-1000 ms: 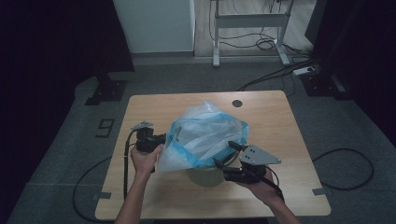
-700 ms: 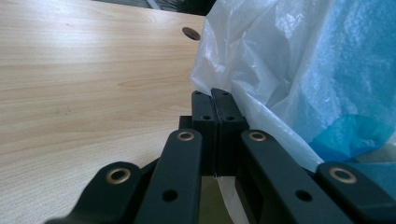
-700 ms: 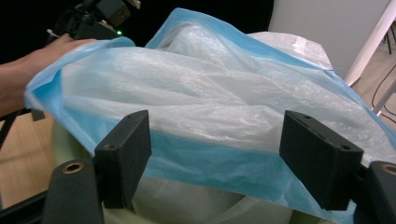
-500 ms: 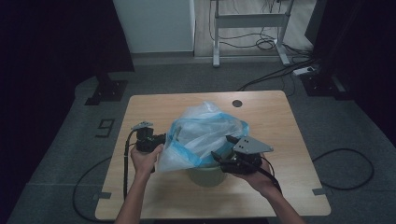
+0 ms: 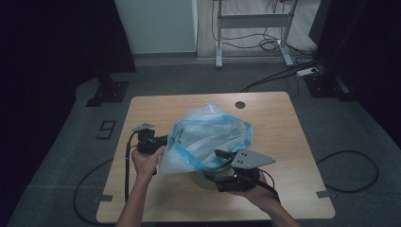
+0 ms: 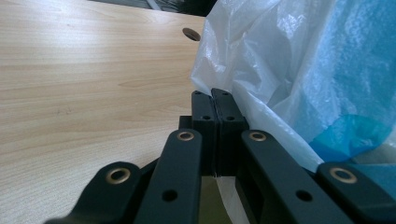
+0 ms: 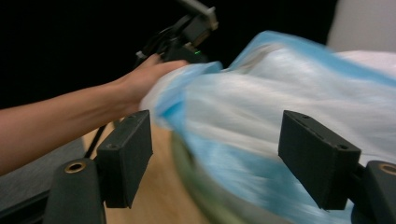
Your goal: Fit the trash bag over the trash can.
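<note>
A translucent white and blue plastic bag billows over a green round container on the wooden table. My left gripper is at the bag's left edge. In the left gripper view its jaws are pressed together, with the bag film running down between them. My right gripper is at the bag's near right side, over the container. Its jaws stand wide apart, and the blurred bag and green rim lie ahead between them, untouched.
A round cable hole sits near the table's far edge. Bare wood lies to the far left and right of the bag. Cables trail on the floor around the table, and a metal desk frame stands behind.
My right gripper has moved a little up and in toward the bag. The left gripper has stayed still, shut on the bag's edge.
</note>
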{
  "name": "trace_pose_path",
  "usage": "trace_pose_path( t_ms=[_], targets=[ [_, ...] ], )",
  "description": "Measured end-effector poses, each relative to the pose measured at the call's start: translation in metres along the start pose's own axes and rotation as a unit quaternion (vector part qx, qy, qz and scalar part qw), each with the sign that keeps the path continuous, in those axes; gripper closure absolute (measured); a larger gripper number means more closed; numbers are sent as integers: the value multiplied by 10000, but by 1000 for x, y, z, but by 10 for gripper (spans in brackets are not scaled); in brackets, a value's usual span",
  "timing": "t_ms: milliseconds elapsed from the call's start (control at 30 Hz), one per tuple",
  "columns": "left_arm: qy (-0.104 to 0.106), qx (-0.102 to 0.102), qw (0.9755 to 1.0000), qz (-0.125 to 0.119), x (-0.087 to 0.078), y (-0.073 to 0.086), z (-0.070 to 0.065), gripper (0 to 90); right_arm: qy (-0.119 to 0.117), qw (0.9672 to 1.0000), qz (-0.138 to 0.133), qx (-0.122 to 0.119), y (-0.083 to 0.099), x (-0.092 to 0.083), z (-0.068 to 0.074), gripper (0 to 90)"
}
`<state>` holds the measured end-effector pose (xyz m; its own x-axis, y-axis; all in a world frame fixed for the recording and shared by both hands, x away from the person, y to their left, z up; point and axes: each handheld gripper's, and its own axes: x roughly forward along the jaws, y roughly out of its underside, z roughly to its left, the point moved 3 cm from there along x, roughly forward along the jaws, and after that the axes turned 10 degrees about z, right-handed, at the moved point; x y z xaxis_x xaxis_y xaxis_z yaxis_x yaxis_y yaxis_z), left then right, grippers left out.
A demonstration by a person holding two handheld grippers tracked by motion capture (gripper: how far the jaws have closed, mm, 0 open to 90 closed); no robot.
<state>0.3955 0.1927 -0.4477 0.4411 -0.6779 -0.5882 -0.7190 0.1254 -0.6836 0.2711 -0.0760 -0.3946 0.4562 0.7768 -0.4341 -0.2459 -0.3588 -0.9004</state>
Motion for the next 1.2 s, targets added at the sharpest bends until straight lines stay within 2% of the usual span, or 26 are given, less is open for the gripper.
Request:
trace_pose_path(
  t_ms=[100,267,367,567,667,767,833,933,1200],
  targets=[
    [15,-5,10000,-3,-1,0,1,885,57,9999,61,-151,1,7,3,392],
    [69,-22,9999,-79,-7,0,1,886,40,9995,82,-298,4,8,0,771],
    [145,-26,9997,-170,-13,0,-1,887,147,9992,-24,-378,5,-2,-1,876],
    [290,88,9991,-284,-28,4,-12,887,138,9991,-215,-346,16,-36,-4,890],
    [326,203,9988,-308,-34,9,-20,887,60,9987,-250,-432,29,-52,2,890],
    [369,232,9986,-307,-36,14,-23,887,15,9987,-193,-471,43,-60,7,891],
    [377,216,9986,-297,-37,20,-23,888,-14,9989,-80,-466,55,-61,8,890],
    [369,181,9988,-252,-36,26,-20,888,-37,9994,87,-330,72,-55,4,890],
    [236,67,9997,7,-24,36,-10,886,-33,9990,437,58,106,-25,-16,890]
  ],
)
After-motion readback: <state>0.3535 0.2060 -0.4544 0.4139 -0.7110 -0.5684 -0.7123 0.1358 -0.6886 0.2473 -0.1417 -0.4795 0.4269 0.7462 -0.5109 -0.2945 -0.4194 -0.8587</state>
